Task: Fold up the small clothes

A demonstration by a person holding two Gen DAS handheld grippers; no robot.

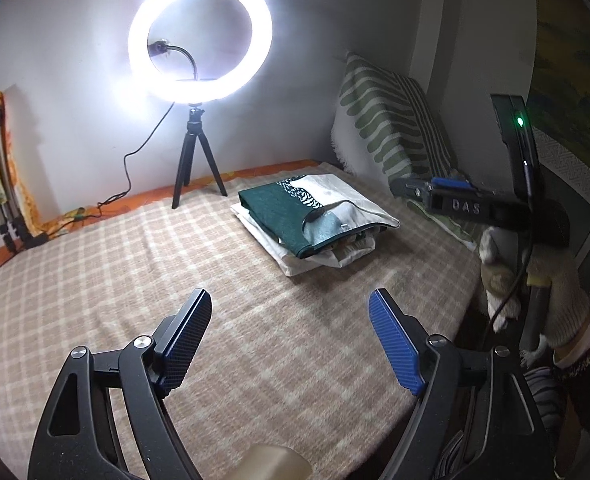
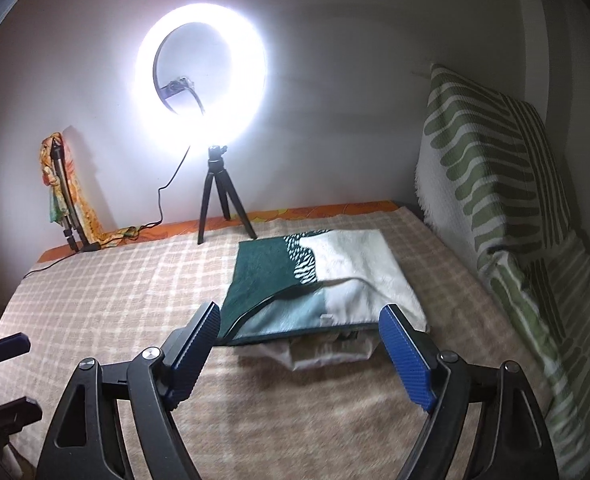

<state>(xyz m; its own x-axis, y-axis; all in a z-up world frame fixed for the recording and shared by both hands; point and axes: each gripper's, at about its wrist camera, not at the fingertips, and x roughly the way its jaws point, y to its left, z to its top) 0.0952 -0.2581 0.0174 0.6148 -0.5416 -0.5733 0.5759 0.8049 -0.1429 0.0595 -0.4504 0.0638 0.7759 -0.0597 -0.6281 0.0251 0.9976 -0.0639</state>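
Note:
A folded stack of small clothes lies on the checked blanket of a bed: a green-and-white patterned top rests flat over a white garment. My left gripper is open with nothing between its fingers, hovering over bare blanket short of the stack. My right gripper is open too, its fingertips straddling the near edge of the stack without touching it. In the left wrist view the right gripper's body shows at the right, held by a gloved hand.
A lit ring light on a small tripod stands at the back of the bed, its cable trailing left. A green-striped cushion leans on the right wall. An orange patterned cloth hangs on a stand at back left.

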